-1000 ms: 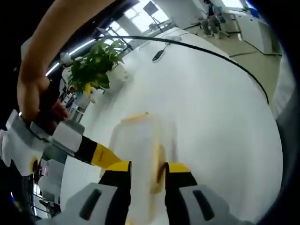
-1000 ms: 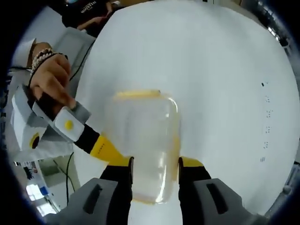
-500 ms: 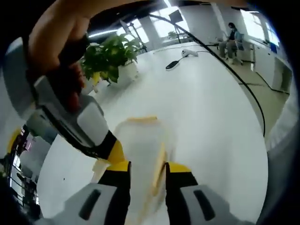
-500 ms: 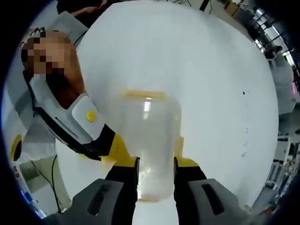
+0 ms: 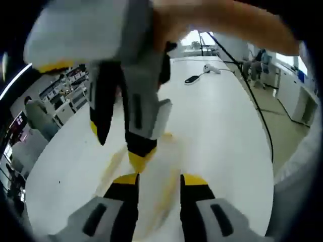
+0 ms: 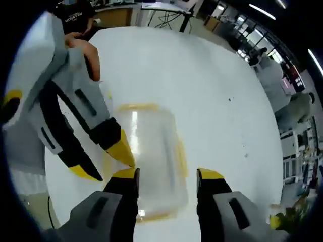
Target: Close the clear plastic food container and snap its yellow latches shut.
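The clear plastic container (image 6: 151, 146) lies on the white table (image 6: 217, 80), with yellow latches (image 6: 136, 107) at its far end and on its right side (image 6: 180, 156). My right gripper (image 6: 166, 176) is open, its jaws straddling the container's near half. My left gripper (image 6: 103, 161) comes in from the left, also open; one yellow-tipped jaw touches the container's left side and the other stands outside it. In the left gripper view the container (image 5: 154, 169) is a pale blur with yellow streaks (image 5: 113, 164). It lies ahead of my left gripper (image 5: 157, 181), and the right gripper (image 5: 118, 146) hangs over it from above.
The table (image 5: 222, 131) is round, and its edge curves close on the right. A black cable (image 5: 252, 96) and a small dark device (image 5: 194, 79) lie at its far side. A person in a dark shirt (image 6: 75, 12) stands beyond the table. A plant (image 6: 282, 219) sits low right.
The right gripper's jaws have spread wider around the container. The two grippers have drawn together, and the right one now looms large in the left gripper view. Both cameras have tilted.
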